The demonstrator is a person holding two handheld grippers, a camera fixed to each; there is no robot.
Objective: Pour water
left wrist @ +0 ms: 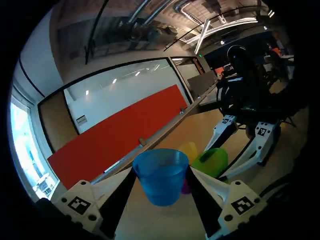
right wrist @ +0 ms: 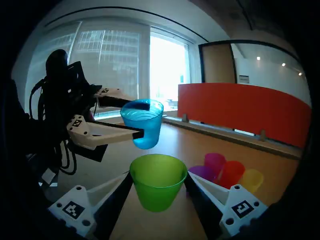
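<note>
Gripping the blue cup (left wrist: 161, 188) in the left gripper (left wrist: 161, 170), both fingers pressed to its sides, seemingly part full. Clasping the green cup (right wrist: 157, 192) likewise in the right gripper (right wrist: 158, 177), lower and nearer over the wooden table (right wrist: 192, 146); cannot tell whether resting on it.

Probably just before the pour: bring the blue rim over the green mouth, tip slowly, hold the green cup level.

From the right gripper view, read the height gap between the two, plus the purple cup (right wrist: 201, 172), pink cup (right wrist: 215, 160), orange cup (right wrist: 233, 171) and yellow cup (right wrist: 253, 179) far right. From the left gripper view, get instead the green cup beyond and right of the blue.

White right gripper (right wrist: 159, 176), black pads (right wrist: 118, 202), square markers (right wrist: 74, 209)
</note>
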